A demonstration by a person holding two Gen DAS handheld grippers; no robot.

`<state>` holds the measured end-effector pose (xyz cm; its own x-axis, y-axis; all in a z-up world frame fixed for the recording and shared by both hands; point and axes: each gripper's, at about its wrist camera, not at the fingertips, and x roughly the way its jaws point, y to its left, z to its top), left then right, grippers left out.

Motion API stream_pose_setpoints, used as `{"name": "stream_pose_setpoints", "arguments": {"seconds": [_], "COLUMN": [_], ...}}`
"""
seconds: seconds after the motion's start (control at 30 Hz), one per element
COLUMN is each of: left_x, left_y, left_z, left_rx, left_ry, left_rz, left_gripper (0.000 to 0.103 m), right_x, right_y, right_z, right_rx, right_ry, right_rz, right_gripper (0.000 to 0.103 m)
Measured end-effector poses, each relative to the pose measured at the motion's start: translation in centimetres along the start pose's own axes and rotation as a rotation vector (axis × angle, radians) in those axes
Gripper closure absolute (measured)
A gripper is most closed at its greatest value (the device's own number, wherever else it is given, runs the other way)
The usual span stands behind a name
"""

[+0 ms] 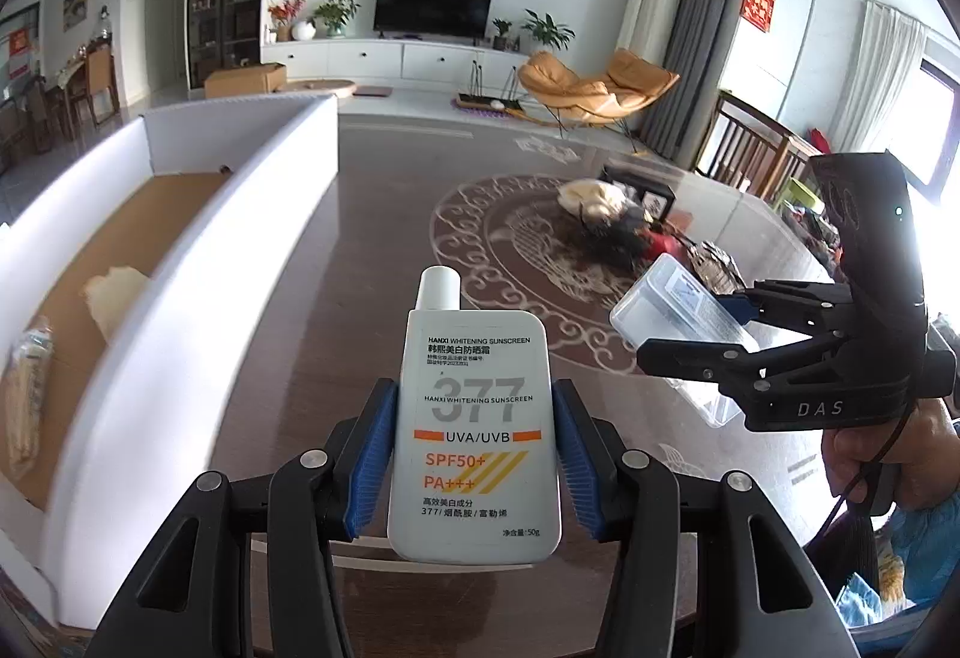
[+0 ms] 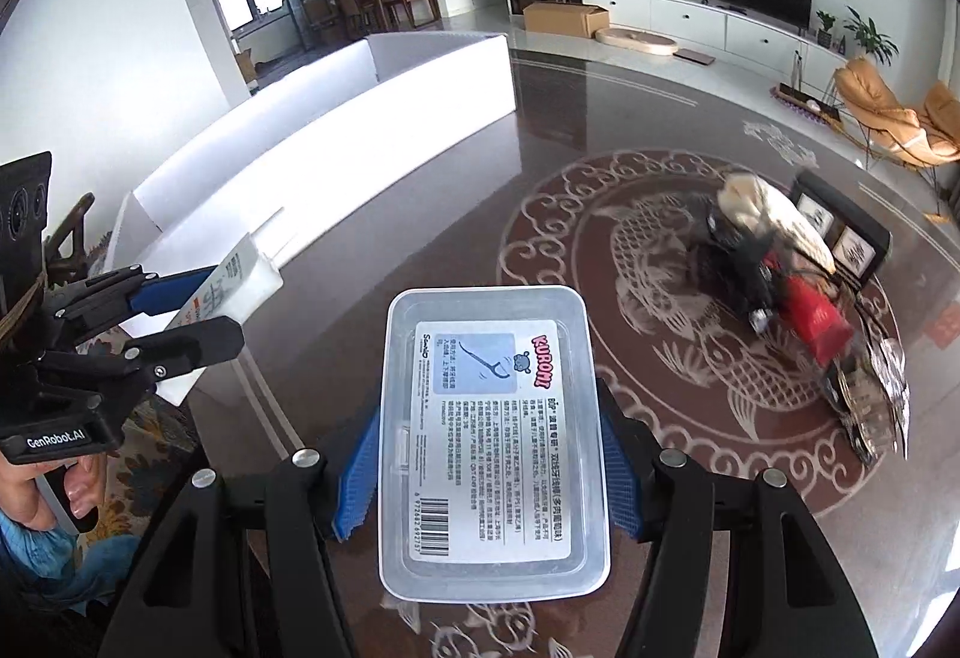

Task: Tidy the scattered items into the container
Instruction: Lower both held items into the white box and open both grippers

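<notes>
1. Left wrist view: left gripper (image 1: pixel 474 454) clamped on sunscreen bottle (image 1: pixel 474 436), cap forward, held above the dark table (image 1: pixel 336 310) just right of the white container (image 1: pixel 198 262) at the table's left edge. Packets (image 1: pixel 27 394) inside the container.
2. Right wrist view: right gripper (image 2: pixel 489 472) clamped on clear floss-pick box (image 2: pixel 492 442), label up, above the table near its front edge. Scattered items (image 2: pixel 798 298) heaped at table centre, blurred.

The white sunscreen bottle (image 1: pixel 474 436) reads "HANXI WHITENING SUNSCREEN", "377", "UVA/UVB", "SPF50+", "PA+++". The clear plastic box (image 2: pixel 492 442) says "KUROMI". The right gripper (image 1: pixel 744 340) shows "DAS"; the left gripper (image 2: pixel 198 304), "GenRobot.AI".
</notes>
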<state>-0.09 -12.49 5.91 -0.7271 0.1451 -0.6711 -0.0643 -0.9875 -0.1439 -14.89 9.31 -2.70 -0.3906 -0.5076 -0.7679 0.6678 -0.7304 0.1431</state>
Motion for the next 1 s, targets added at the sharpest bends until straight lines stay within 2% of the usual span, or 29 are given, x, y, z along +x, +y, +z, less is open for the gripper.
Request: {"name": "stream_pose_setpoints", "arguments": {"seconds": [0.13,0.23,0.37,0.5,0.6,0.7,0.83,1.0], "left_x": [-3.2,-4.8,-5.2,-3.4,-1.3,0.7,2.3,3.0], "left_y": [5.4,10.5,16.7,21.1,23.1,24.2,24.8,24.8], "left_z": [2.5,3.4,3.4,2.6,2.3,2.3,2.1,2.2], "left_rx": [-0.003,-0.052,-0.141,-0.225,-0.255,-0.283,-0.314,-0.320], "left_ry": [-0.057,-0.063,-0.044,0.013,0.068,0.117,0.164,0.197], "left_rz": [0.112,0.188,0.251,0.268,0.270,0.267,0.270,0.270], "left_gripper": [0.052,0.052,0.052,0.052,0.052,0.052,0.052,0.052], "right_x": [1.0,1.8,3.6,7.1,11.4,16.0,21.1,24.5], "right_y": [4.6,7.9,12.3,16.3,19.0,20.3,20.1,19.3], "right_z": [5.7,10.3,16.0,20.4,22.3,23.2,23.8,24.1], "right_rx": [-0.102,-0.177,-0.248,-0.261,-0.294,-0.320,-0.305,-0.280], "right_ry": [-0.026,-0.050,-0.092,-0.097,-0.054,0.001,0.063,0.098], "right_rz": [0.067,0.101,0.147,0.224,0.202,0.143,0.102,0.072], "right_gripper": [0.041,0.041,0.041,0.041,0.040,0.041,0.041,0.040]}}
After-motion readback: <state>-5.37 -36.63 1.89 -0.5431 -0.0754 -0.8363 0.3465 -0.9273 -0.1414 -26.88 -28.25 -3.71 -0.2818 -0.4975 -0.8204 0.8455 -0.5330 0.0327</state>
